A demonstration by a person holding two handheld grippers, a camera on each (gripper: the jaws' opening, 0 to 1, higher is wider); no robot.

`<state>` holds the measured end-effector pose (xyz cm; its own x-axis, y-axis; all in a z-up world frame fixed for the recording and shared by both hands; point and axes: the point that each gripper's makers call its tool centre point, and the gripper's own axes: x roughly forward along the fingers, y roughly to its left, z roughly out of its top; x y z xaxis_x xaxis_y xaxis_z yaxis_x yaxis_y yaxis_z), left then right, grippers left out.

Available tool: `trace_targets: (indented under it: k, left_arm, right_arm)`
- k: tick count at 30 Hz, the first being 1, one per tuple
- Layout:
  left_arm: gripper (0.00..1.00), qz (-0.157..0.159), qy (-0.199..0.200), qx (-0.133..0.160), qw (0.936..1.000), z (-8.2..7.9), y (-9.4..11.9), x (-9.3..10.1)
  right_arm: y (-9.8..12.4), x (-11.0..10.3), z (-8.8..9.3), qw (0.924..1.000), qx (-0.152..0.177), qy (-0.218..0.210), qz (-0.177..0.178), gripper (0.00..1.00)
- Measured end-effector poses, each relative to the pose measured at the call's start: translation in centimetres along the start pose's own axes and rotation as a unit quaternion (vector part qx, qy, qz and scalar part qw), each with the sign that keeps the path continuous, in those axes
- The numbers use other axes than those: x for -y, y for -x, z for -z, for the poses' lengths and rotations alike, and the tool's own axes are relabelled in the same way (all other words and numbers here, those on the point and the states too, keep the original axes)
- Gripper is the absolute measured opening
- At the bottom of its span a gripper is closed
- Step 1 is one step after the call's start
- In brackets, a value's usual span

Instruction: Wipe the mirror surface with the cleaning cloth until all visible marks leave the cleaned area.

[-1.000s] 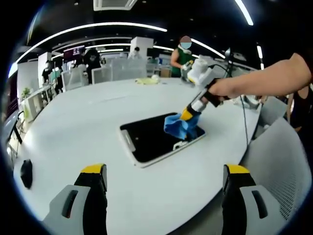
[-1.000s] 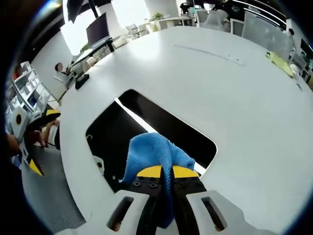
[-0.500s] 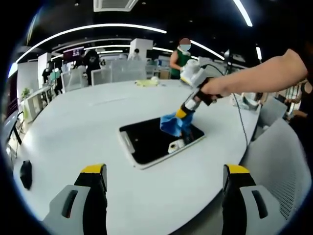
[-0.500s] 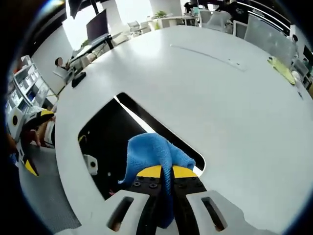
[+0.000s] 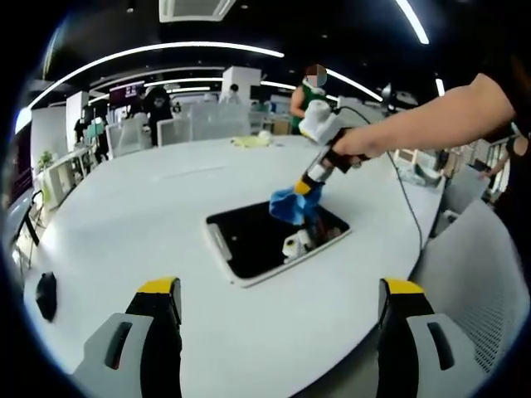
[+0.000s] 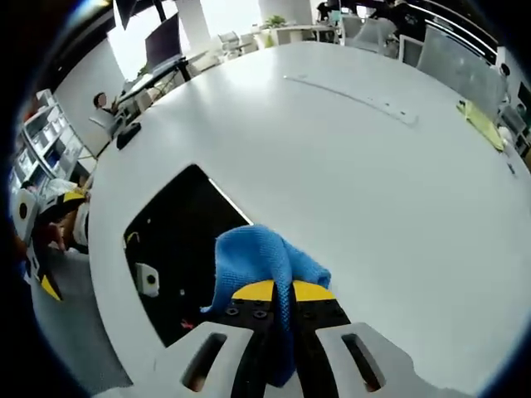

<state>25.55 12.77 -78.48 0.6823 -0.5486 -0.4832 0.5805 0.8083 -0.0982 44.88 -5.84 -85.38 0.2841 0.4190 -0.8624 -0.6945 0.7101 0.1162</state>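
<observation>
Mirror: the mirror (image 5: 270, 240) lies flat on the white table (image 5: 124, 215), a little right of centre in the left gripper view; in the right gripper view it sits left of centre, its glass reflecting dark ceiling.

Cloth: the blue cleaning cloth (image 6: 261, 257) is bunched at the mirror's far right edge in the left gripper view, and it looks to be touching the glass there.

Right gripper: the right gripper (image 6: 282, 292) has its yellow-tipped jaws clenched on a fold of the cloth, seen at lower centre of its own view; a person's hand (image 5: 361, 143) holds it at upper right in the left gripper view.

Left gripper: the left gripper (image 5: 278, 311) hangs near the table's close edge with its jaws spread wide and nothing between them, well apart from the mirror.

Other things: a small dark object (image 5: 44, 292) sits at lower left on the table; a yellow-green cloth (image 6: 479, 116) lies at upper right in the right gripper view.

Risk: the cloth sits at the mirror's rim, so I'd judge a stroke could run off onto the table and leave marks behind.

Risk: nothing pins the mirror, so a hard sideways push could slide it toward the table edge.

Marks: I cannot tell whether smudges remain; the reflections hide them.
</observation>
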Motion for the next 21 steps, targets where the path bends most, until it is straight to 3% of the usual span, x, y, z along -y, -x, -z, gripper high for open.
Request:
trace_targets:
  k: [5, 8, 21]
  left_arm:
    - [0.99, 0.000, 0.000, -0.003, 1.0000, 0.05, -0.02, 0.03]
    - [0.99, 0.000, 0.000, -0.002, 1.0000, 0.02, -0.01, 0.03]
    - [0.99, -0.002, 0.005, 0.001, 1.0000, -0.13, 0.04, -0.03]
  right_arm:
    - [0.10, -0.22, 0.16, 0.9999, 0.012, 0.010, 0.006, 0.01]
    - [0.02, -0.22, 0.03, 0.9973, 0.024, 0.061, 0.032, 0.01]
    - [0.05, -0.23, 0.10, 0.9976, 0.035, 0.047, 0.036, 0.01]
